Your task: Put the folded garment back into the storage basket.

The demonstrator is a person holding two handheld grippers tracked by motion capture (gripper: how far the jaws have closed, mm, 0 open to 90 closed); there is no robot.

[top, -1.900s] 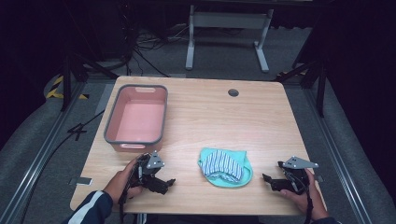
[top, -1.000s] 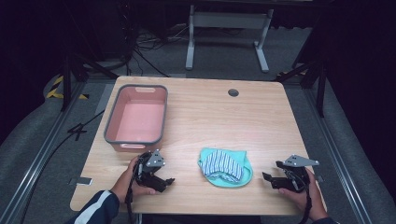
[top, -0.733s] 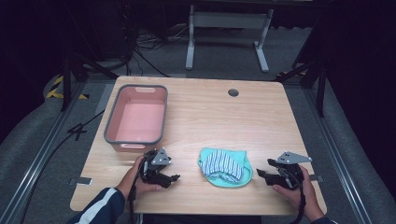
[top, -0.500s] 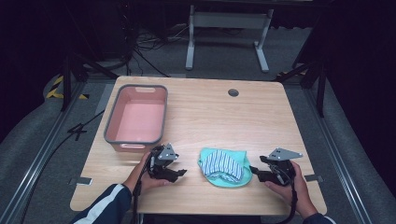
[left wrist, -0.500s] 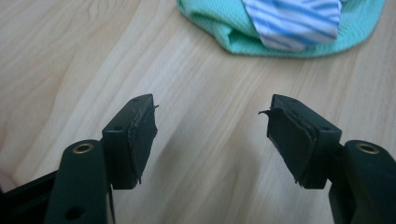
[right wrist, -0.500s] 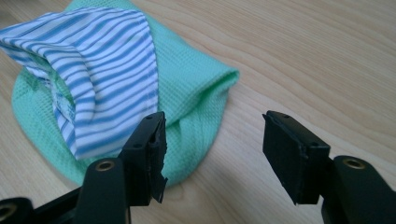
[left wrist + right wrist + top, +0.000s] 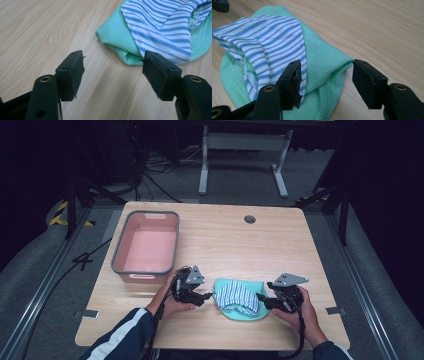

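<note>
I bring both tools in on the bundle of cloth — a green cloth (image 7: 239, 312) with a blue-and-white striped cloth (image 7: 238, 295) lying on top of it — which sits near the front edge of the worktop (image 7: 235, 240), just to the right of the pink tub (image 7: 147, 248). My left hand-held gripper (image 7: 206, 296) comes at the bundle's left side; in the left gripper view its jaws have just been closing in part yet stand apart, with bare wood between the pads and the folded green corner (image 7: 117, 50) a little ahead, by the right-hand pad. My right hand-held gripper (image 7: 261, 298) is at the bundle's right edge; its jaws have also just been narrowing and are apart, the green fold (image 7: 329, 72) lying between the pads with no squeeze showing yet. To do this step well, I judge that each tool should slide low along the wood — one pad under the fold, one above — so that both layers are caught together and not the striped piece alone. I would push the left tool forward onto the corner before closing it, close both at once, and lift evenly, since a lopsided pull could let the striped cloth slip off.
</note>
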